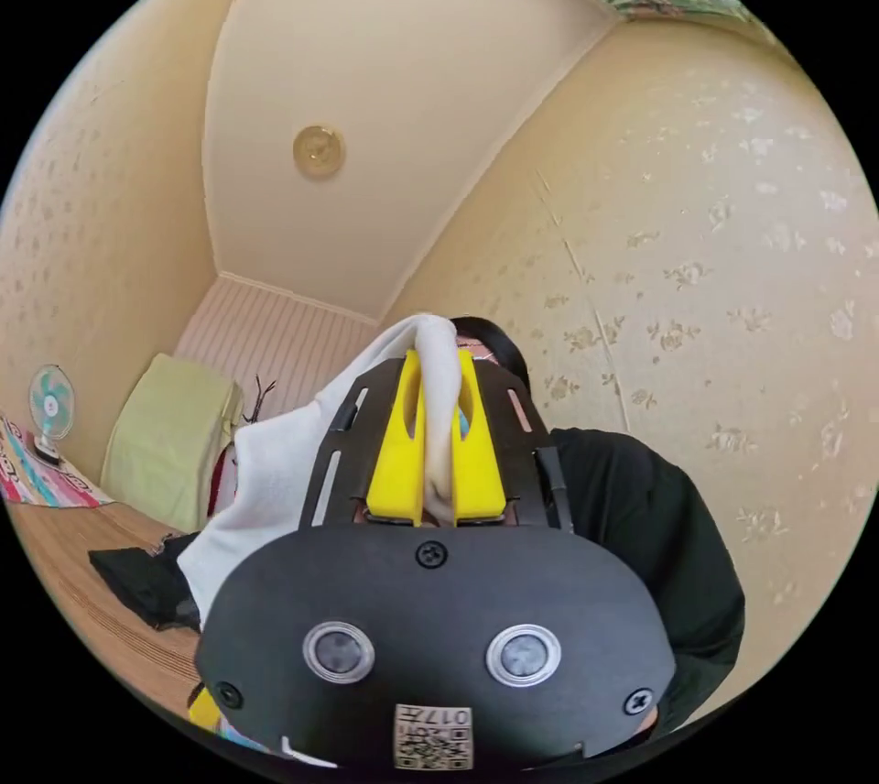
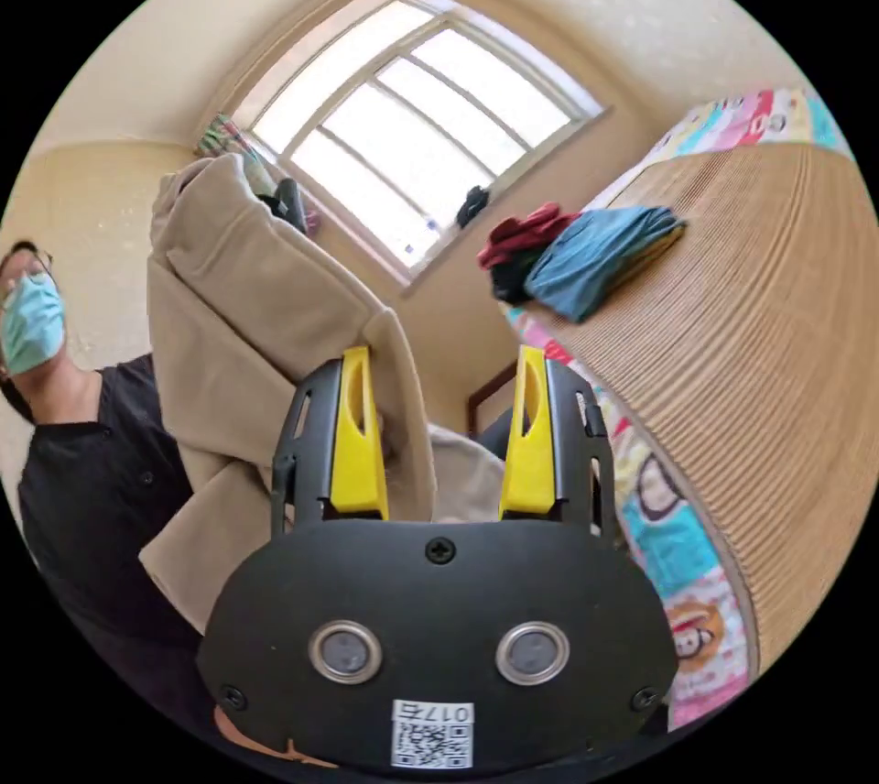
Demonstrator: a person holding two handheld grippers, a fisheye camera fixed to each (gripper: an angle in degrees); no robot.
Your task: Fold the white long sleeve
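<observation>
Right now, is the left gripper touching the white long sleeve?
Touching. In the left gripper view, the left gripper has both yellow jaws closed on a fold of the white long sleeve, which hangs down beside it.

I see a small fan [image 1: 49, 404] by the wall, a ceiling lamp [image 1: 319, 151], and folded clothes [image 2: 586, 257] stacked under the window [image 2: 412, 152].

- I'm seeing white cloth [image 1: 438, 381] pinched between my left gripper [image 1: 438, 436]'s yellow fingers [image 1: 398, 445].
- Beyond the right gripper [image 2: 442, 441]'s yellow fingers [image 2: 355, 445], the garment [image 2: 247, 308] is looking beige.
- Folded blue and red clothes [image 2: 586, 257] are lying past them on the tan ribbed mat [image 2: 760, 363].
</observation>
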